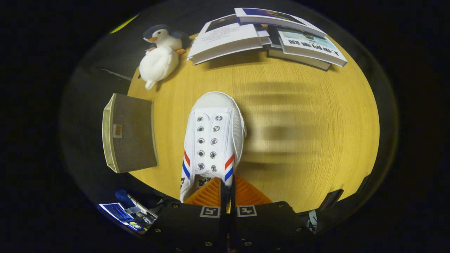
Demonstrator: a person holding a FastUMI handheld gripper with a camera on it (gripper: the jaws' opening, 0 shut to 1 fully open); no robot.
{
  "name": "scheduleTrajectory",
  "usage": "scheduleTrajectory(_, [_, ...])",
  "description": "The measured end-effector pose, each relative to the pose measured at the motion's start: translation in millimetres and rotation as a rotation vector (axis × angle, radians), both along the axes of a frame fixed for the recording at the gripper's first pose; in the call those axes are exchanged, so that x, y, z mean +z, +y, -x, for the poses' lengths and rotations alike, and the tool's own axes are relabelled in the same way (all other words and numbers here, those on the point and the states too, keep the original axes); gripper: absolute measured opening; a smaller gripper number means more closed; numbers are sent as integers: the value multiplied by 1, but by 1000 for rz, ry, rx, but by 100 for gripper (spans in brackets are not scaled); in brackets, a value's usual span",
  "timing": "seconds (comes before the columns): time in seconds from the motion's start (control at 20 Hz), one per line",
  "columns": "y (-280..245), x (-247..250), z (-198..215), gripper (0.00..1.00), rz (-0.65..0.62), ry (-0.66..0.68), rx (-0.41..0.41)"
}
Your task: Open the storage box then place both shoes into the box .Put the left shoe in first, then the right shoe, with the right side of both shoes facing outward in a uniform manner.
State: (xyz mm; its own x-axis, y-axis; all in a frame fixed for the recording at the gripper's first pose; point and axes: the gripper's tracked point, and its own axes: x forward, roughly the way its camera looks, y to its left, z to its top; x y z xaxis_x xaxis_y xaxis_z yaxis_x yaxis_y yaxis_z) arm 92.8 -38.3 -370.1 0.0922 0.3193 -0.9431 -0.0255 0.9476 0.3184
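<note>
A white canvas shoe [212,137] with red and blue stripes and metal eyelets hangs toe-forward above the yellow wooden table [309,140]. My gripper [227,184] is shut on the shoe at its rear opening; the orange fingers [207,193] press together on the shoe's collar edge. To the left of the shoe a grey fabric storage box [130,131] with a beige rim stands at the table's left edge. I cannot tell from here whether its lid is open.
A white plush penguin [160,54] lies at the table's far left corner. Several books [267,35] are stacked along the far edge. The shoe's blurred shadow falls on the bare wood to the right. A printed sheet [128,214] lies low on the left.
</note>
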Motion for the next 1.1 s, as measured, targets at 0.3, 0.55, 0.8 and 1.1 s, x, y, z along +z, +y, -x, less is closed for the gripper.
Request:
scheduleTrajectory(0.3, [55, 68, -13, 3, -42, -100, 94])
scheduleTrajectory(0.55, [111, 111, -26, 3, -68, -173, 194])
scheduleTrajectory(0.8, [165, 134, -40, 3, -67, -218, 286])
scheduleTrajectory(1.1, [236, 146, -45, 3, -81, -230, 388])
